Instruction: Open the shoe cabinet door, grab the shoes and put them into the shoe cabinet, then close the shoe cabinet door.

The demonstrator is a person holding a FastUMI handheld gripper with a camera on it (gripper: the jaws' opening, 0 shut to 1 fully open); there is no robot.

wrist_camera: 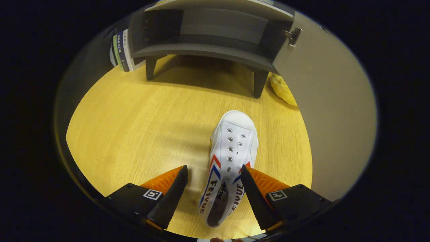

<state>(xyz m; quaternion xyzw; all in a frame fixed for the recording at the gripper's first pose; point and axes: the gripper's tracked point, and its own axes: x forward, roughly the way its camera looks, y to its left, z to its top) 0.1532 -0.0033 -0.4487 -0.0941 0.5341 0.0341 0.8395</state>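
- The tabletop point(134, 127) is light yellow wood with fine lines running across it. It takes up most of the view, and the room around it is dark.
- One cabinet point(215, 40) stands at the far end of the tabletop on short dark legs. It is grey, and inside there is a dark shelf with nothing on it that can be seen.
- One door point(329, 111) is swung wide open on the right side of the cabinet. It is pale and plain, with a small metal hinge point(293, 35) near its top.
- One white shoe point(231, 161) lies on the tabletop, well in front of the cabinet. Its toe points toward the cabinet. It has red and blue stripes on its sides and small metal holes, with no laces.
- The gripper point(214, 174) has its jaws spread wide. The heel end of the shoe sits between them, closer to the right jaw. The left jaw is clear of the shoe. It has no hold on the shoe.
- Some books point(121, 52) stand just left of the cabinet. The count is hard to tell.
- One bumpy yellow thing point(284, 90) lies by the right leg, partly behind the door.
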